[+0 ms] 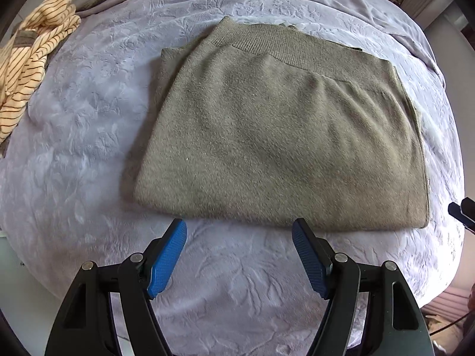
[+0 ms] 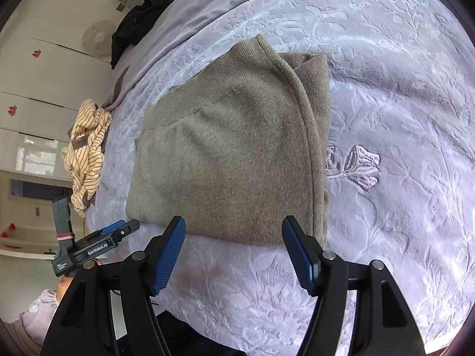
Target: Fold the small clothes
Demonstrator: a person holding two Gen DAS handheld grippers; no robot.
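An olive-brown knitted garment [image 1: 276, 136] lies folded flat on the lilac bedspread, its ribbed band along the far side. My left gripper [image 1: 239, 231] hovers open just in front of its near edge, blue pads apart with nothing between them. In the right wrist view the same garment [image 2: 228, 154] shows a folded layer sticking out on its right side. My right gripper [image 2: 233, 230] stands open over the near edge, holding nothing. The left gripper's body [image 2: 98, 243] appears at the left of that view, held by a hand.
A crumpled cream striped garment [image 1: 32, 59] lies at the bed's left edge, also visible as the striped heap [image 2: 86, 154] in the right wrist view. Dark clothing [image 2: 139, 14] sits at the far end of the bed. The embossed bedspread [image 2: 400, 118] stretches wide to the right.
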